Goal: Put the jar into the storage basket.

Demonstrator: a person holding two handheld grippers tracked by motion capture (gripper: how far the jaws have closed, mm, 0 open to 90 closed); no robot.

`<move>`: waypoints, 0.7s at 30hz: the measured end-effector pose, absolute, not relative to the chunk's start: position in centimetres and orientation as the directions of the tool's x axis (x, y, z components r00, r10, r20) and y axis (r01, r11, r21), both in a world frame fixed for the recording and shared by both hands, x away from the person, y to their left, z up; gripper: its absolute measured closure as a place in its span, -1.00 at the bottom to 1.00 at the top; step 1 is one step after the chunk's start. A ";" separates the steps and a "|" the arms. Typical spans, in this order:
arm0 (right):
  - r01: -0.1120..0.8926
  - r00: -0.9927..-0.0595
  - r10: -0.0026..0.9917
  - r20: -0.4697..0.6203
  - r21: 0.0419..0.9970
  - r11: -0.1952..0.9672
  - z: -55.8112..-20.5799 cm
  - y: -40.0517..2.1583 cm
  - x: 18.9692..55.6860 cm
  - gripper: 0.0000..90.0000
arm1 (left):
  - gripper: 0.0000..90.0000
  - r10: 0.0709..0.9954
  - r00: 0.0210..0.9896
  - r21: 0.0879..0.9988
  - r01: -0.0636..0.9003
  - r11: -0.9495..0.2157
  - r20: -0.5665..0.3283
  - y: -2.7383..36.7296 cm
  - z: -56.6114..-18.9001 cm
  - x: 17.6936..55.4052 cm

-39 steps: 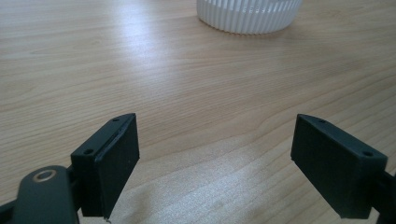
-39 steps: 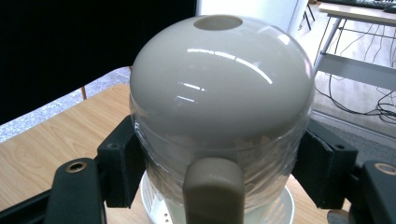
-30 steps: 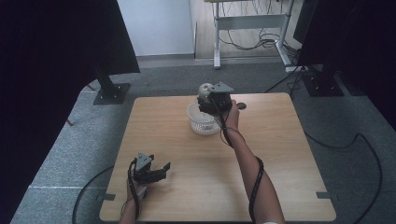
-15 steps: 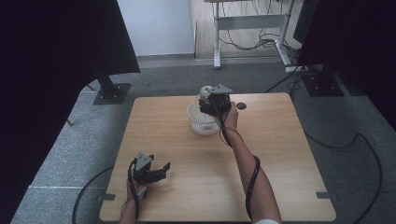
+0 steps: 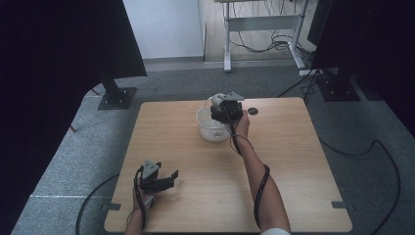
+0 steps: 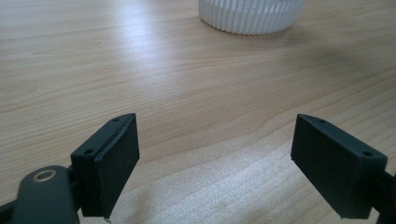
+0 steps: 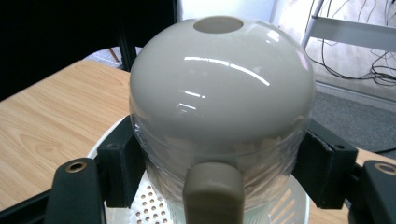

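Beige domed jar (image 7: 222, 100) clamped in right hand-held gripper (image 5: 226, 111), held over white basket (image 5: 213, 128) at worktop (image 5: 293, 161) far side; barely shifted since a second ago, placement pending. Left hand-held gripper (image 5: 157, 179) jaws apart, idle, near edge.

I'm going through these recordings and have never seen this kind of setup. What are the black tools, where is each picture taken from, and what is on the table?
A person stands at a wooden table with a hand-held claw in each hand. The high view looks down from above. The other two pictures come from cameras riding on each claw, looking along its two black jaws. The left claw is low over the bare wood near the person, jaws wide apart and holding nothing. The right claw reaches to the far side, over a white holed basket. Its jaws grip a glossy grey dome-topped jar on both sides. A small dark round thing lies beside the basket; I cannot tell what it is.
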State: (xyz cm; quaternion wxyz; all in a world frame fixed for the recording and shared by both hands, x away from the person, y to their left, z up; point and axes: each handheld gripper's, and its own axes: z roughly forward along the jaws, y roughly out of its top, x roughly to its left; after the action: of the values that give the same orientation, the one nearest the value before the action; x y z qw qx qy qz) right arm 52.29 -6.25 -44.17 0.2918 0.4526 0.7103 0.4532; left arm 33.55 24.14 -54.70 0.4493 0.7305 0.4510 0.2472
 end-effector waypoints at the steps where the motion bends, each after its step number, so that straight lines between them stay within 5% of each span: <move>1: 0.385 -0.416 0.909 -0.003 0.905 0.179 -44.4 -6.2 52.4 -0.41 | -0.66 0.881 0.471 0.879 0.437 -0.189 -0.044 24.1 -54.7 33.5; 21: 0.440 -0.405 0.914 0.015 0.880 0.180 -47.0 -6.0 53.1 -0.42 | -0.66 0.882 0.470 0.879 0.436 -0.192 -0.041 24.1 -54.7 33.5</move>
State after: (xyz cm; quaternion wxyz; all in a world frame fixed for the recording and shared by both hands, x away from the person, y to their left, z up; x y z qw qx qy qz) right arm 53.09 -5.99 -46.95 0.2739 0.4715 0.7177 0.4331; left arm 33.54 24.12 -54.70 0.4481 0.7308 0.4509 0.2487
